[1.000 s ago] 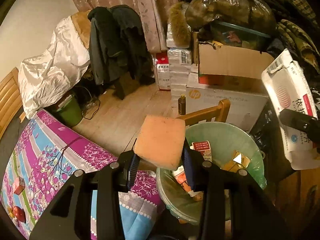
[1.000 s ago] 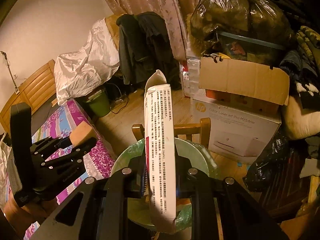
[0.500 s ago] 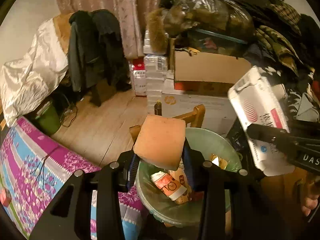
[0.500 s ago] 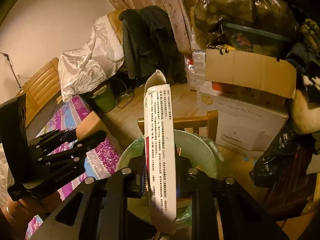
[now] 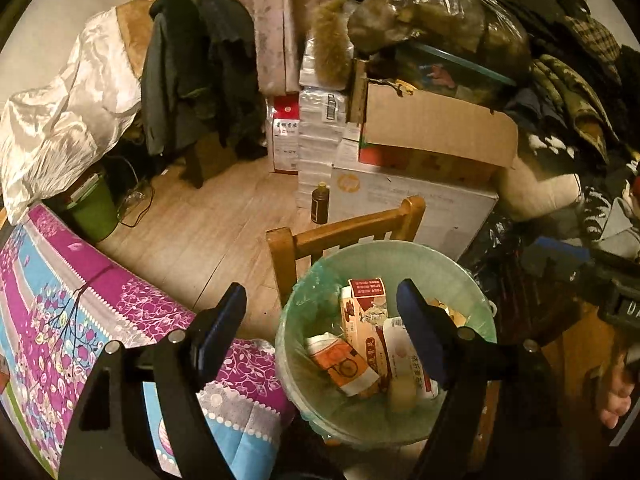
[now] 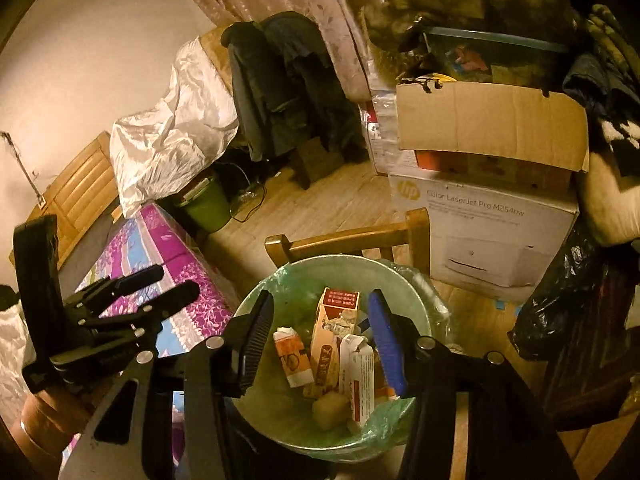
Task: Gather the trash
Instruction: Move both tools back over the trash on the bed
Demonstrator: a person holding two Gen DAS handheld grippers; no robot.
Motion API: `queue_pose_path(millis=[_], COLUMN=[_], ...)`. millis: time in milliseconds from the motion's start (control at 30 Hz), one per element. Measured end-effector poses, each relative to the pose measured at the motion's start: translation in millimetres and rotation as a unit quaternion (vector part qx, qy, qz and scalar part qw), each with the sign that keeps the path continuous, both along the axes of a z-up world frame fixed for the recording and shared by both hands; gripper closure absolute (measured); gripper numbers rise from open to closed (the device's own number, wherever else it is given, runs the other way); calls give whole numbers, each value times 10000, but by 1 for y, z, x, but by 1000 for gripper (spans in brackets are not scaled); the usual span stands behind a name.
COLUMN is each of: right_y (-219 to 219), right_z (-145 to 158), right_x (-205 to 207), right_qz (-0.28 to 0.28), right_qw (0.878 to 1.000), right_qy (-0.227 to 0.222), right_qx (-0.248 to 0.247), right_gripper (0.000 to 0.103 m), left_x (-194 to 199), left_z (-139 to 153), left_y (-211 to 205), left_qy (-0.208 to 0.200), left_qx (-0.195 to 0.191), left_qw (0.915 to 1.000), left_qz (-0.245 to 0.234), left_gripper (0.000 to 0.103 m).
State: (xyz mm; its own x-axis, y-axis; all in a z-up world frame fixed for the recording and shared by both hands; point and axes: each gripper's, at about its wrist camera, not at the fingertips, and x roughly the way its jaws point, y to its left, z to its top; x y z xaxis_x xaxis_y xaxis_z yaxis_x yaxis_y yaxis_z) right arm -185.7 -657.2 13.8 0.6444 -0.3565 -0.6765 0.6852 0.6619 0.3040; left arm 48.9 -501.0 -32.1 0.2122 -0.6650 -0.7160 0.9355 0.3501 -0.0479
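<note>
Dropped since the prior frame: orange sponge block (image 6: 330,410) and white printed carton (image 6: 360,380), now lying inside green-lined round plastic bin (image 5: 316,280). Left gripper (image 5: 320,330) and right gripper (image 6: 320,340) both opening, nothing between jaws. Judged ready for further trash.

The bin (image 5: 384,256) was cut across its near rim by the left hand-held gripper (image 5: 320,334), and its bottom lay buried under cartons. The sponge (image 6: 330,410) showed only partly behind the white box (image 6: 360,376). The print on the cartons was too small to read. The right hand-held gripper (image 5: 616,300) ran off the left view's edge, its jaws unseen there.
</note>
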Motion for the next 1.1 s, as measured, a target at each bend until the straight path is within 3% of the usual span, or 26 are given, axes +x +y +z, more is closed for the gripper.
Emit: queue_pose_path(millis=[233,333,433,533,667,833,933,1100], right_y=[8,20,37,62,90,128,147,184], right_z=[2,12,24,33,36,29,19,1], right_x=[5,-1,-2,0,10,28,51,98], right_qz=[-29,-276,-460,-532,-460,-473,-269,391], right_qw=[9997,9972,9903,9792,9684,9575,9610,9670], right_qy=[83,-44,-151,-257,-221,-242,-279,-228], right_qx=[-214,-687,-1305,-1941,-2443,-2835,-2737,-2506], right_gripper=[51,51,47,34,28,16,12,11], left_x=[4,10,17,26,43,71,85,109], left_z=[-1,-4,-5,-6,-10,-15,-23,-43], left_y=[21,38,60,90,133,206,262,378], left_qy=[-326,-682,-1171,-1747,-2150,-2110,-1960,-1284], left_qx=[-87,-137,-247,-317,-235,-150,-36,85], left_qw=[9986,9939,9827,9635,9383,9136,8979,8628], left_qz=[414,854,1411,2004,2699,3472,3941,4889], left_gripper=[28,26,22,16,13,12,12,12])
